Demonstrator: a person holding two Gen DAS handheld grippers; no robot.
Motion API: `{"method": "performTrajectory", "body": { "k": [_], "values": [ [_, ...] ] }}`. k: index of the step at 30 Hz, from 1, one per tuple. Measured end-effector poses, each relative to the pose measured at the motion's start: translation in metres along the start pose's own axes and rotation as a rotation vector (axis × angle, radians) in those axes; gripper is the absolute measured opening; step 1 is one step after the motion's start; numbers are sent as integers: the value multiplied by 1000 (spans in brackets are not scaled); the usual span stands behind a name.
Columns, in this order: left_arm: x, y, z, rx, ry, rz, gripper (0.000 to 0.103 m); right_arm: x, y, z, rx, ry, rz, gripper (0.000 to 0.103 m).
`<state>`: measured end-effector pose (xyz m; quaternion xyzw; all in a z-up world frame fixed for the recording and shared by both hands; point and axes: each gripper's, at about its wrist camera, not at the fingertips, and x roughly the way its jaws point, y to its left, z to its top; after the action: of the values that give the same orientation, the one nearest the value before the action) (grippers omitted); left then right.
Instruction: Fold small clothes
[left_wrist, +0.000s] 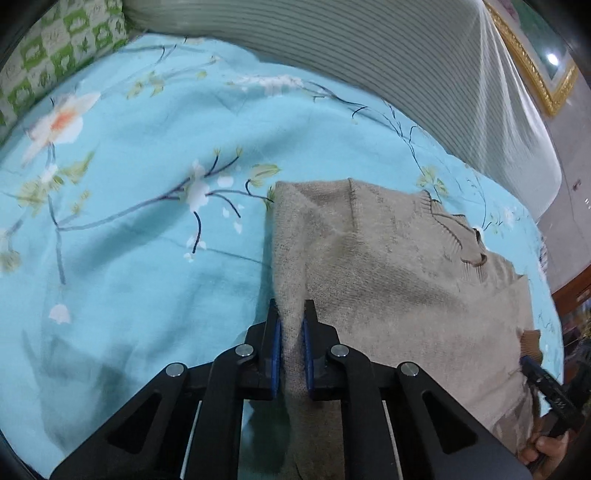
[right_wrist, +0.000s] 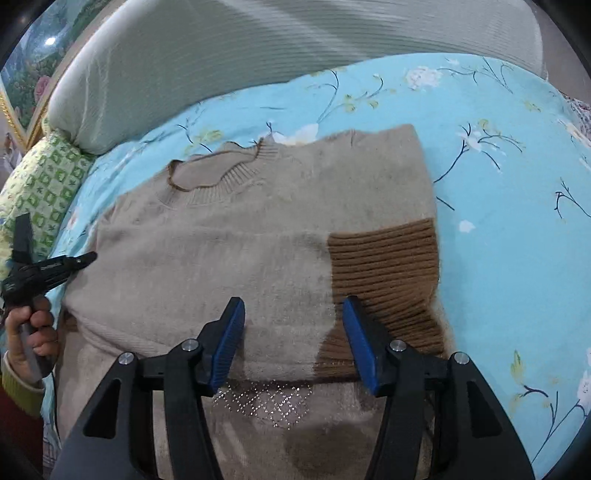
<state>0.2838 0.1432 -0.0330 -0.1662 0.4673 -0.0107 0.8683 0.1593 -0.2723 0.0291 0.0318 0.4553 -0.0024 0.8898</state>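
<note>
A small beige knit sweater (right_wrist: 229, 251) with a ribbed neck and a brown ribbed cuff (right_wrist: 384, 258) lies on the blue floral bedsheet (right_wrist: 498, 240). One sleeve is folded across the body. In the left wrist view my left gripper (left_wrist: 291, 325) is shut on the sweater's (left_wrist: 388, 266) left edge fold, lifting it slightly. The left gripper also shows at the sweater's left side in the right wrist view (right_wrist: 74, 264). My right gripper (right_wrist: 293, 314) is open, just above the folded sleeve near the cuff. It also shows at the right edge of the left wrist view (left_wrist: 532, 365).
A grey-white ribbed headboard cushion (right_wrist: 258, 48) runs along the far side of the bed. A green-and-white patterned pillow (left_wrist: 55, 55) lies at the bed's corner. A gold picture frame (left_wrist: 535, 70) hangs on the wall. The blue sheet (left_wrist: 147, 184) spreads left of the sweater.
</note>
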Motion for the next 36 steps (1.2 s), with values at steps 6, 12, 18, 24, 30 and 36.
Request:
{"method": "performTrajectory", "body": {
  "k": [6, 12, 18, 24, 30, 36],
  "values": [
    [-52, -12, -26, 56, -8, 43, 40, -41, -1, -12, -10, -25, 26, 66],
    [-115, -7, -99, 80, -22, 66, 69, -64, 5, -48, -82, 39, 4, 66],
    [-148, 5, -161, 78, 29, 65, 69, -91, 3, -88, -124, 67, -14, 66],
    [-168, 9, -209, 71, 70, 58, 71, -118, -3, -117, -146, 75, -15, 67],
    [-180, 14, -253, 86, 118, 34, 72, -145, -23, -153, -137, 97, 16, 67],
    [-183, 25, -290, 65, 172, 15, 72, -162, -44, -190, -133, 138, 18, 67]
  ]
}}
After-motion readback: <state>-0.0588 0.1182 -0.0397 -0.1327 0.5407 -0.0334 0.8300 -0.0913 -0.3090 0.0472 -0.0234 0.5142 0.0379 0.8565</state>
